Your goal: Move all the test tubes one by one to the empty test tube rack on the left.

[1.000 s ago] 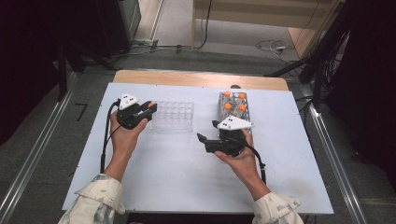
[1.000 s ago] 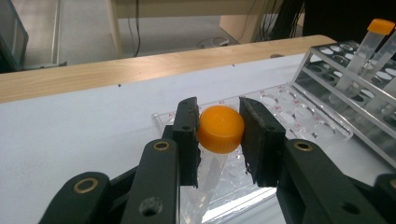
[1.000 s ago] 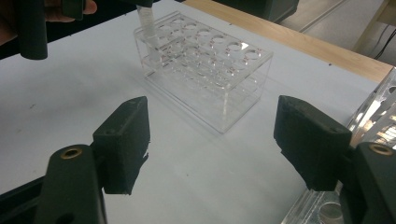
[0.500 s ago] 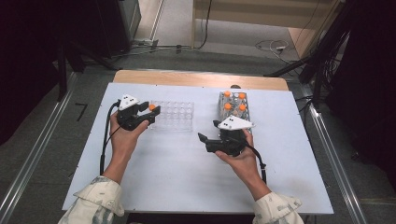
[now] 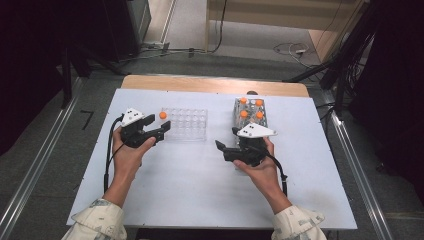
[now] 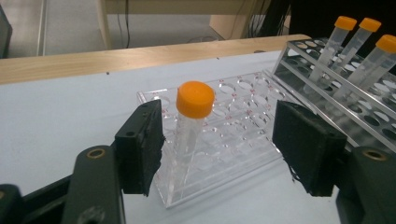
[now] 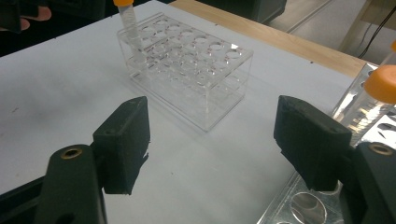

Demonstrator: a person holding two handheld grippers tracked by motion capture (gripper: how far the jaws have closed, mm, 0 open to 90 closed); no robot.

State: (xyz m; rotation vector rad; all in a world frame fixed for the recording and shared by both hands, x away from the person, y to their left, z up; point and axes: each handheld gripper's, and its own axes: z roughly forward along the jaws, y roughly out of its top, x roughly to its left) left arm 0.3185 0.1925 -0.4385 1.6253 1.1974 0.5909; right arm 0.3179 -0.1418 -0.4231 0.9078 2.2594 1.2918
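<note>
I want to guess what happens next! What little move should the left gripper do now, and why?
Probably back the left gripper away. Its jaws stand open, and the orange-capped tube already sits in a corner hole of the clear rack, so nothing is left to hold.

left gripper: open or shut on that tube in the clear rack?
Open. In the left gripper view the left gripper has its jaws spread wide; the orange-capped tube stands seated in the clear rack, far pad clear of it.

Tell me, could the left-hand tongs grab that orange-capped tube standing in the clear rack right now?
Probably yes. The left tongs stand open with the orange-capped tube upright between the jaws, at the near corner of the clear rack. Nothing blocks the way; the tube stands close to one jaw, so closing should catch it.
</note>
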